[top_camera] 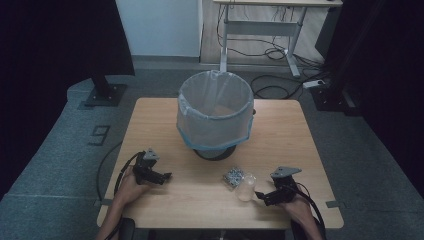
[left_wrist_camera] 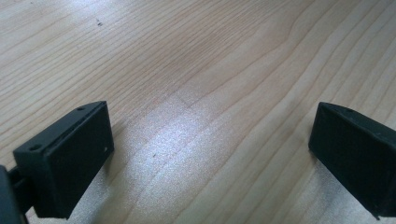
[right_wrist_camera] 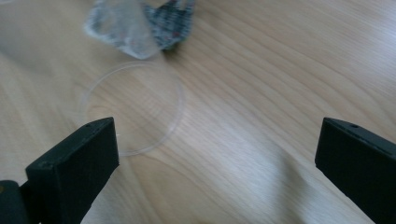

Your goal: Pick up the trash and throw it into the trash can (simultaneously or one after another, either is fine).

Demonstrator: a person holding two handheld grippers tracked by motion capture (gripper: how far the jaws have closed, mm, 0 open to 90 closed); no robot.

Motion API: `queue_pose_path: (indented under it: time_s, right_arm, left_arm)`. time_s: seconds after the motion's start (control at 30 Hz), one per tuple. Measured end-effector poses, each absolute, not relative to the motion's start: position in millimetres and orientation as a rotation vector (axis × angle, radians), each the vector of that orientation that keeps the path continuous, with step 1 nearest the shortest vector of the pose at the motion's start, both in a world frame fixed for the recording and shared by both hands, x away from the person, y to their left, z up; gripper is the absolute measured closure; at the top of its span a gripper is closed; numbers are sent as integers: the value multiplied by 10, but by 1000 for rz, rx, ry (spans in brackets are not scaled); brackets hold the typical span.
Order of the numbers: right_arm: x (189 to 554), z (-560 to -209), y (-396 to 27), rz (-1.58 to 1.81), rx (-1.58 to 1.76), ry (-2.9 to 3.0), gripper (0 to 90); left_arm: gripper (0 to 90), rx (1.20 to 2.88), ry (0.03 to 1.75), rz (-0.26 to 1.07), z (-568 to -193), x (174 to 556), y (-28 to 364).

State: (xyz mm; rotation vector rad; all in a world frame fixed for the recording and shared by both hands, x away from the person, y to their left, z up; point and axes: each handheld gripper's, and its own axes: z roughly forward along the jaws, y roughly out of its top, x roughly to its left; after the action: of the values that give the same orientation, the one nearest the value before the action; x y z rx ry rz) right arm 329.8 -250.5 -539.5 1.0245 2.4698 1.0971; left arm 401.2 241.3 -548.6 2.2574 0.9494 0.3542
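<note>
Nothing binned yet: clear cup (top_camera: 246,186) and crumpled wrapper (top_camera: 233,176) lie on the surface (top_camera: 200,200) just beside the right claw (top_camera: 262,195), jaws wide; left claw (top_camera: 165,176) wide, empty; lined bin (top_camera: 215,112) waits behind

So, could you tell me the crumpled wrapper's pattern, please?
Crumpled wrapper: dark-and-light check print, clearest in the right gripper view.
</note>
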Motion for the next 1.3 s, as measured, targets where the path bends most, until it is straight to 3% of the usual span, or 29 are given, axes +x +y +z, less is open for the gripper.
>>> queue_pose_path:
  time_s: [0.93, 1.3]
  right_arm:
    - [3275, -5410, -1954, 1177, 878, 2577, 0]
    - [3312, -5410, -1840, 1224, 874, 2581, 139]
  left_arm:
    - [0, 2258, 949, 354, -5486, 4012, 2414]
    - [0, 2258, 950, 355, -5486, 4012, 2413]
